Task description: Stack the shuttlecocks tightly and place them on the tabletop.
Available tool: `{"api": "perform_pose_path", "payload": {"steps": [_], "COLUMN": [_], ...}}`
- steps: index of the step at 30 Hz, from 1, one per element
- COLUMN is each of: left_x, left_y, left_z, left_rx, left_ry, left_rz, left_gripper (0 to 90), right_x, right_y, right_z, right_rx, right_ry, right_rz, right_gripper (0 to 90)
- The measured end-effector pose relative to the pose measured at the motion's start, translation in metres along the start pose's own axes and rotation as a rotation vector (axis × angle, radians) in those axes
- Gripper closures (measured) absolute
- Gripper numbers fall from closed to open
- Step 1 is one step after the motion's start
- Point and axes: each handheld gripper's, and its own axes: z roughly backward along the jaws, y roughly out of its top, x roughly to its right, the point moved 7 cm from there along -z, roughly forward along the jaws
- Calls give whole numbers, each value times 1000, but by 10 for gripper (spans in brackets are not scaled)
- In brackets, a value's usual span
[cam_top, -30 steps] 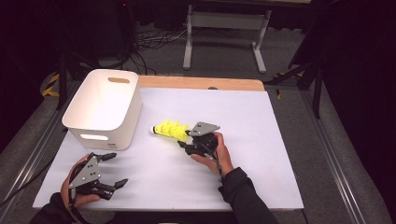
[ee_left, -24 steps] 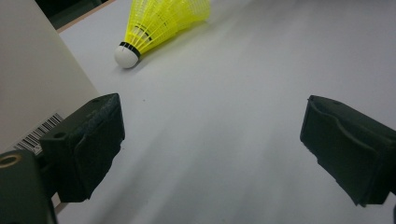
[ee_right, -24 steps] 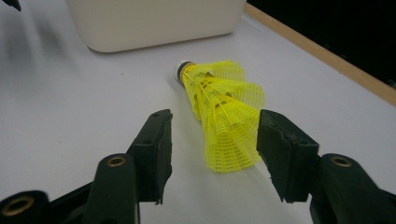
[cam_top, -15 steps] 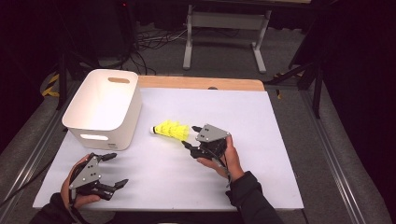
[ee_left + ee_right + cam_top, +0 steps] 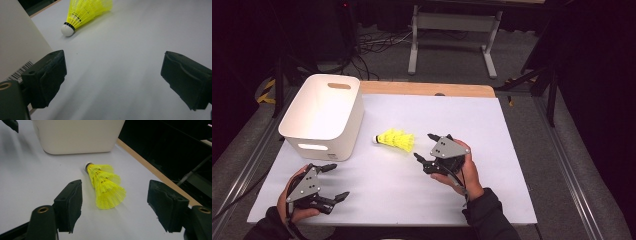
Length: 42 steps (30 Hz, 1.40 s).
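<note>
The yellow shuttlecock (image 5: 396,139) is left lying released on the tabletop (image 5: 512,165) beside the white bin (image 5: 323,116), the right gripper (image 5: 430,147) being held just short of it with fingers just opened wide and empty (the left gripper (image 5: 333,182) likewise wide), so a re-grasp is judged necessary before binning.

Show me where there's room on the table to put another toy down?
Most of the white table is bare: the wide patch right of the right gripper, and the strip between both grippers. It's crowded between the white bin and the yellow shuttlecock. The left gripper takes the near-left corner.

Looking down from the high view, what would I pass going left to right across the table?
Left gripper → white bin → yellow shuttlecocks → right gripper, its jaws open and just widened, nothing between them.
</note>
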Motion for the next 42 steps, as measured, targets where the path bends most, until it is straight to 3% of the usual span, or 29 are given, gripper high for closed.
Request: {"api": "perform_pose_path", "payload": {"steps": [10,24,37,42], "left_x": [-1,-2,-2,-2], "left_y": [-1,-1,-1,-1], "left_z": [0,0,0,0], "left_rx": [0,-6,-2,-2], "left_ry": [0,6,11,12], "left_rz": [7,1,3,3], "left_gripper": [73,73,73,73], "right_x": [5,12,14,14], "right_y": [-5,-25,-52,-62], "right_z": [16,41,62,69], "right_rx": [-17,-24,-71,-52], "right_ry": [-42,-96,-100,-108], "right_rz": [32,34,0,-17], "right_gripper": [251,200,140,137]}}
